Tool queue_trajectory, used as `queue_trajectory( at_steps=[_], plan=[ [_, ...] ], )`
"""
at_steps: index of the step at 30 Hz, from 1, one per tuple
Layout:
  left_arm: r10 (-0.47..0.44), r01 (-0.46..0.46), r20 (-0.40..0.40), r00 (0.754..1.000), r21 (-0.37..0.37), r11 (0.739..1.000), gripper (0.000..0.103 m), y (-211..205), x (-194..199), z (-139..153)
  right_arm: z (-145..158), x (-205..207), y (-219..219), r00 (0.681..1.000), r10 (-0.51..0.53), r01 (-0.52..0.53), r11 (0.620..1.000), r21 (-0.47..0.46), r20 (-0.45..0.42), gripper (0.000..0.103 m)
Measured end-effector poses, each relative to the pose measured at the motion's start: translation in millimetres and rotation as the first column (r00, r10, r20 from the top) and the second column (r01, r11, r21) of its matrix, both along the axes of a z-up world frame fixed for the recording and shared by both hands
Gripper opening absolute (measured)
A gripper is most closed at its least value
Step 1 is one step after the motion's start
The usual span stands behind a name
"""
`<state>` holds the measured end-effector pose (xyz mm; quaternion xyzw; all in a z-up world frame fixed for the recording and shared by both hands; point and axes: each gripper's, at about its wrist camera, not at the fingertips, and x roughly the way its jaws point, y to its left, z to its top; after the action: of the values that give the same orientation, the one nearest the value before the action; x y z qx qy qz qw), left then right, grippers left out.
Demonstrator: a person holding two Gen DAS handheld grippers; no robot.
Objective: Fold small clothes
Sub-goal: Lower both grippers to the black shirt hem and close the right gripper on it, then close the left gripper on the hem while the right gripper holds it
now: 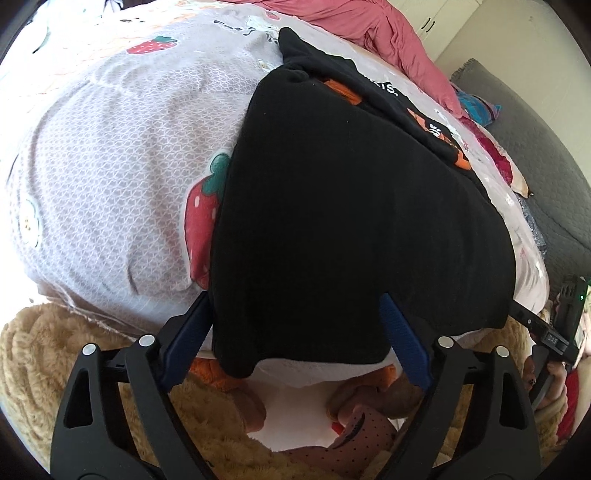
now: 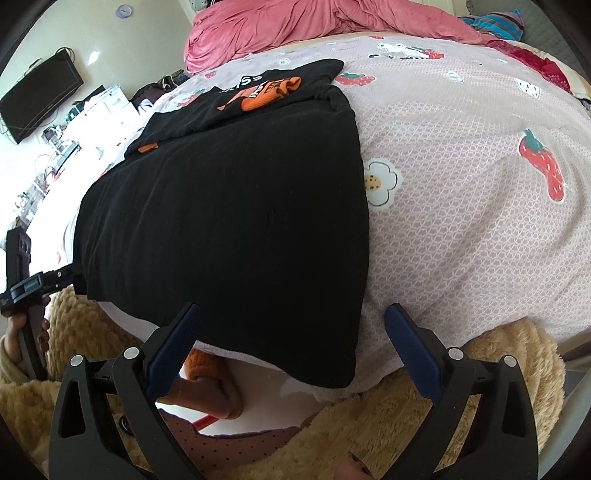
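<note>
While both grippers point down at the near edge of the bed, a black shirt lies flat on the bedsheet. The sheet is pale pink with red strawberries and white flowers on it. The shirt has orange pictures and white letters on the far part, and a black layer is folded over the near part. Its near edge hangs a little over the side of the bed.

Seen from the left wrist, the left gripper has its two blue fingers spread wide. The near left corner of the shirt sits between them. The fingers are right at the cloth, one on each side, but they do not squeeze it.

Seen from the right wrist, the right gripper also has its blue fingers spread wide. The near right corner of the shirt lies between them. The left finger sits at the shirt's near edge, and the right finger is over the bare sheet beside the shirt. Nothing is pinched.

Each camera sees the other gripper at the far corner of the shirt's near edge.

A pink blanket is bunched up at the far end of the bed. The person wears a fluffy tan robe, seen below the grippers.
</note>
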<state>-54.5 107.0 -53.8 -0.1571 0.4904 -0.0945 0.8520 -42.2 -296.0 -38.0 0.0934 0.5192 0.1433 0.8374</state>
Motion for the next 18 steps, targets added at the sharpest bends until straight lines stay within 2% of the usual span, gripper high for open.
queue_trajectory(
  at_steps=[3,8,10,14,17,18],
  plan=[
    [0.006,-0.006,-0.002,1.0,-0.007,1.0,0.082,1.4,2.5,-2.1,-1.6,-2.8,-1.6,1.0,-0.013,0.013,1.0,-0.009,-0.002,0.097],
    [0.007,-0.007,-0.001,1.0,-0.002,1.0,0.083,0.7,1.8,-2.2,-1.9,-7.0,-3.8,1.0,-0.015,0.015,1.0,-0.012,-0.001,0.081],
    [0.009,-0.009,0.0,1.0,-0.002,1.0,0.082,0.2,3.4,-1.9,-2.6,-8.1,-3.9,1.0,-0.01,0.01,1.0,-0.001,-0.004,0.07],
    [0.009,-0.009,0.002,1.0,0.005,1.0,0.082,-1.2,2.4,-2.2,-8.0,-9.7,-5.7,1.0,-0.008,0.008,1.0,0.014,-0.019,0.054],
    [0.022,-0.022,-0.003,1.0,-0.001,1.0,0.082,-0.7,1.8,-2.7,-7.0,-11.0,-9.4,1.0,-0.014,0.014,1.0,-0.003,-0.016,0.033],
    [0.026,-0.026,-0.006,1.0,-0.004,1.0,0.082,0.0,1.8,-2.8,-7.3,-10.9,-11.4,1.0,-0.016,0.016,1.0,0.0,-0.019,0.028]
  ],
)
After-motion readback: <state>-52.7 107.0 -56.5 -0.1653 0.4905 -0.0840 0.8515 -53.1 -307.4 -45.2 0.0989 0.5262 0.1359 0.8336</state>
